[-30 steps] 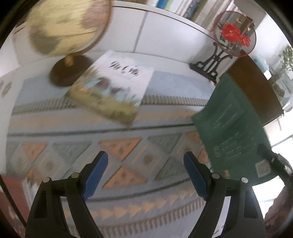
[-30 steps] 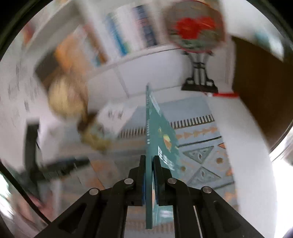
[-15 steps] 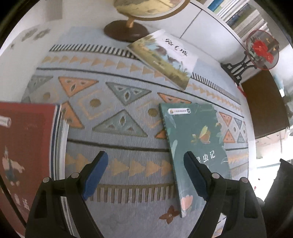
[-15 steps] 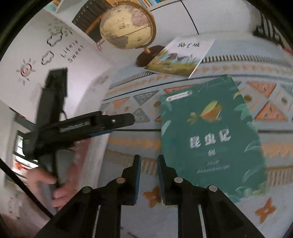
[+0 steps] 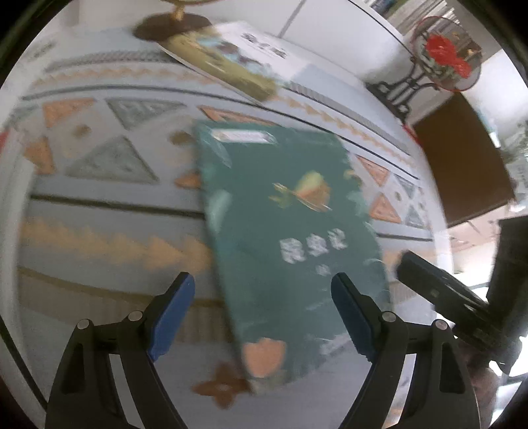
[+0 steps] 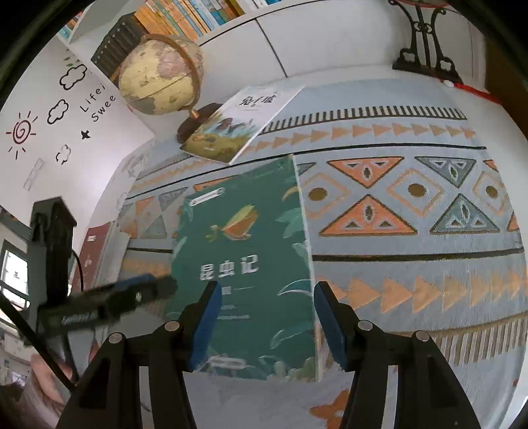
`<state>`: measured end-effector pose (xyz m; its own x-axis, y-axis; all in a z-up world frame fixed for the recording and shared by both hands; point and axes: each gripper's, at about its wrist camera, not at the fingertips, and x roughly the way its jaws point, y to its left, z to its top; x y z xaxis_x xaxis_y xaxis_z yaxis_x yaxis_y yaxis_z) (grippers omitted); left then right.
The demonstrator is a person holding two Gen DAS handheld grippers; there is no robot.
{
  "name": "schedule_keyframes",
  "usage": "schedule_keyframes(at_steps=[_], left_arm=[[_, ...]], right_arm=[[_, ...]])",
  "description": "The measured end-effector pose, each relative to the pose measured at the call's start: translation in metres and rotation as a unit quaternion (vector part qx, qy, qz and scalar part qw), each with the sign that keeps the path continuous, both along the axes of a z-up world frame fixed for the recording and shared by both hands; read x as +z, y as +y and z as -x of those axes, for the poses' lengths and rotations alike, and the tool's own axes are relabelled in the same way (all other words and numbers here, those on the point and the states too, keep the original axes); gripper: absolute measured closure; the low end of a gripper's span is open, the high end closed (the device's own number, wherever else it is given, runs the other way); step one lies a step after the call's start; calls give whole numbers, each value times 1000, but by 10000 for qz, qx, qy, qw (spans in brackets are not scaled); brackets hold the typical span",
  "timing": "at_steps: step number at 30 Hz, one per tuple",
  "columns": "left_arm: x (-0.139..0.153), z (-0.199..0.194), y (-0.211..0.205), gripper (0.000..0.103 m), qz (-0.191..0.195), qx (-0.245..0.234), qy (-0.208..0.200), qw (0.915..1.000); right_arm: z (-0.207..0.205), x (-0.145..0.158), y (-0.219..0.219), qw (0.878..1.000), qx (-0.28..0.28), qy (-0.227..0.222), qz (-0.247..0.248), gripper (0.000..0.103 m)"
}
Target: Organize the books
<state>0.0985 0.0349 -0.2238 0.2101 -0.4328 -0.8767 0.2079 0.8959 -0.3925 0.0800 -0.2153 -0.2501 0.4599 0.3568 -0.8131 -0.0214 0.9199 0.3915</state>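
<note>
The green book (image 6: 246,260) lies flat, cover up, on the patterned cloth (image 6: 412,250) covering the desk, toward its near edge. It looks thin, light and flexible, so it is likely best pinched at an edge. The right gripper (image 6: 264,325) hangs over its near end, fingers wide and empty; the left gripper (image 5: 262,316) likewise. A white picture book (image 6: 237,123) leans on the globe (image 6: 160,74) base near the far edge, and a red book (image 6: 95,250) lies at the left edge; nothing blocks the green one.

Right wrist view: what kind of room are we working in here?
Likely a child's study or reading corner: a shelf of books, a globe and doodle wall stickers surround the patterned cloth.
</note>
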Motion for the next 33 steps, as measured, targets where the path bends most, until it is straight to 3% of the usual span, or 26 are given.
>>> schedule_keyframes(at_steps=[1,5,7,13,16,19,20,21,23,25,27,30,33], left_arm=[[-4,2,-5,20,76,-24,107,9999],[-3,8,-18,18,-211,-65,-78,9997],[-3,8,-19,18,-247,-55,-94,9996],[-3,5,-10,18,109,86,-13,9999],[-4,4,-6,18,290,214,29,9993],[-3,4,2,18,592,418,71,9973],[-2,4,6,18,737,508,78,9960],[0,4,8,18,838,568,65,9948],[5,5,10,18,970,640,8,9932],[10,5,10,18,1108,668,-62,9916],[14,6,11,18,1396,653,-124,9880],[18,6,15,25,1887,719,-160,9793],[15,5,12,37,2125,706,-31,9746]], right_arm=[[-2,-4,0,10000,16,49,19,47],[-10,-24,-1,9994,42,313,-134,47],[-9,-26,-2,9996,-51,178,-210,47],[-10,-29,-2,9984,48,171,-528,44],[-10,-32,-16,9926,-122,215,-1187,43],[-1,-28,-41,9654,-142,-74,-2604,43],[0,-26,-42,9581,-23,-131,-2861,45],[1,-24,-41,9570,100,-135,-2896,46],[-1,-28,-38,9663,101,-3,-2574,47],[-2,-37,-39,9673,-28,149,-2531,61],[-3,-47,-41,9677,-142,300,-2499,82],[0,-55,-40,9715,-217,344,-2333,90],[-1,-59,-47,9677,-341,370,-2472,90]])
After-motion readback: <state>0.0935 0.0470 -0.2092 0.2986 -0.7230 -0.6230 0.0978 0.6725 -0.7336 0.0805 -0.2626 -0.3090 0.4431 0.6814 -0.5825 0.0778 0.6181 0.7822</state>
